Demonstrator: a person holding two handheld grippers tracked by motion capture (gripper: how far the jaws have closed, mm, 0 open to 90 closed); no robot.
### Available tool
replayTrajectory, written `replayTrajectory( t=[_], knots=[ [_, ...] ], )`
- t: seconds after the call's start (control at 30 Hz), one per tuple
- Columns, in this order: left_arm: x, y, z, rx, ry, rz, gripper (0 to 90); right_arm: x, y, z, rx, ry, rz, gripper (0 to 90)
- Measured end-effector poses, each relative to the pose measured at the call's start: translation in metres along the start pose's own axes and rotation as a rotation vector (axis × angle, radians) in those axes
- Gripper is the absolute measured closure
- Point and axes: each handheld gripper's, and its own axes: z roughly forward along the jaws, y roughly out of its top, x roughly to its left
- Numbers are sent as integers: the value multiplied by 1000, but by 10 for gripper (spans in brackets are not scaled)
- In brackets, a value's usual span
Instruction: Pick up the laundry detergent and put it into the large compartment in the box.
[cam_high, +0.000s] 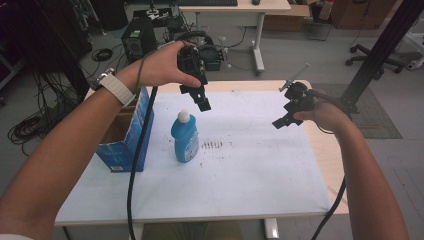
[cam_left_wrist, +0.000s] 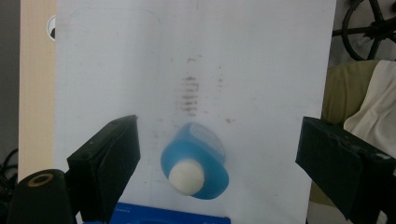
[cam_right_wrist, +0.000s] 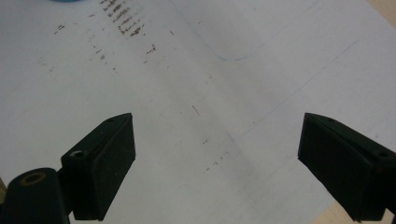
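A white sheet (cam_high: 260, 165) covers most of the wooden table (cam_high: 327, 150). Brown smudge marks (cam_high: 212, 144) lie near the middle of the sheet. An open blue cardboard box (cam_high: 127, 137) stands at the left edge of the table. On the floor beyond the table are a black computer tower (cam_high: 138, 37), coiled cables (cam_high: 25, 130) and a headset (cam_high: 207, 47). A second desk (cam_high: 235, 7) stands farther back. An office chair base (cam_high: 377, 57) sits at the right, beside a black slanted frame post (cam_high: 380, 50).

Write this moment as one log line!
left gripper: open, above bottle | right gripper: open, over sheet | bottle: upright, beside box
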Motion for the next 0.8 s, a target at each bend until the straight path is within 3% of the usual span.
replayTrajectory(
  t=[0.4,0.8],
  knots=[
    [-3,0,-4,-2,7,-24,126,0,1,0,2,4,4,114],
    [-6,0,-10,-9,41,-113,85,1,3,-1,8,-3,0,108]
  ],
)
